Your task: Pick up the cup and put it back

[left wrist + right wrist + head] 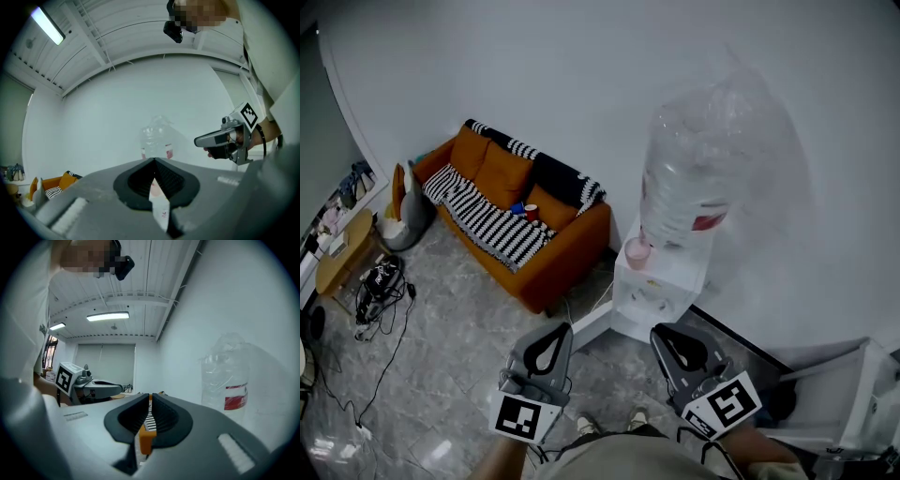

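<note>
A pink cup (637,251) stands on the left ledge of the white water dispenser (666,291), under its big clear bottle (698,173). In the head view both grippers hover low in front of the dispenser, well short of the cup. My left gripper (561,329) is shut with nothing in it, and its own view shows the jaws (153,162) together, pointing at the bottle (157,140). My right gripper (662,330) is shut and empty too; in its own view the jaws (150,397) meet, with the bottle (228,380) off to the right.
An orange sofa (520,216) with a striped blanket stands to the left of the dispenser against the wall. A small wooden table (342,255) and a heap of cables (380,286) lie on the tiled floor at far left. A white frame (848,398) stands at lower right.
</note>
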`<state>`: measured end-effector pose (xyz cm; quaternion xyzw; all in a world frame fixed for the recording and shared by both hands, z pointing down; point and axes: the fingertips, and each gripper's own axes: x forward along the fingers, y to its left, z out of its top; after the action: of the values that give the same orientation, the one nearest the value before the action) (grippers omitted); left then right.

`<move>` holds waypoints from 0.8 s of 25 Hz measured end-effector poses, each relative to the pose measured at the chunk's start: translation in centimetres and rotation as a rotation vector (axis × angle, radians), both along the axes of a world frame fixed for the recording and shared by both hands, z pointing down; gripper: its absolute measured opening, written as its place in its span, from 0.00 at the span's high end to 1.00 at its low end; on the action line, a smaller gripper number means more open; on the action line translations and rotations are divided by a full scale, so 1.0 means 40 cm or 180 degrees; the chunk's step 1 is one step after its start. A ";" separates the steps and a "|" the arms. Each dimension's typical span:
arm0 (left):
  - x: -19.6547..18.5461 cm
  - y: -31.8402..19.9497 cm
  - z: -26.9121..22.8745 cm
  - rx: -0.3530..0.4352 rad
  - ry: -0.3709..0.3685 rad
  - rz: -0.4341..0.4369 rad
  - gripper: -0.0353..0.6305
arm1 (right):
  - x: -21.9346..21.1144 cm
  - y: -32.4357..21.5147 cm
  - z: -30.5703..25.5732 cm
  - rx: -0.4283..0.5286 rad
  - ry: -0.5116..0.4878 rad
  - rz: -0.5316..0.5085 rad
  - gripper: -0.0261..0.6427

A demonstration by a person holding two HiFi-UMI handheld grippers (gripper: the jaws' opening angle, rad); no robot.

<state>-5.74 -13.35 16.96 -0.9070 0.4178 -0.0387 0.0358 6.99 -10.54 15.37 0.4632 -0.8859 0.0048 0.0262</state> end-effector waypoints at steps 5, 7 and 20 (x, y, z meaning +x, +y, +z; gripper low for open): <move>0.001 0.035 0.036 -0.0161 0.0018 -0.0012 0.94 | 0.000 0.020 0.022 -0.0125 -0.0100 -0.0039 0.95; 0.000 0.038 0.042 -0.0193 0.0040 -0.0017 0.94 | 0.001 0.019 0.030 -0.0148 -0.0059 -0.0042 0.95; -0.010 0.049 0.009 -0.0178 0.0076 -0.0007 0.94 | -0.035 0.012 0.036 -0.0211 0.0040 -0.0152 0.95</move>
<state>-6.14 -11.37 17.34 -0.9076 0.4179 -0.0396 0.0054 5.58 -10.06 16.80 0.4408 -0.8958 0.0307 0.0472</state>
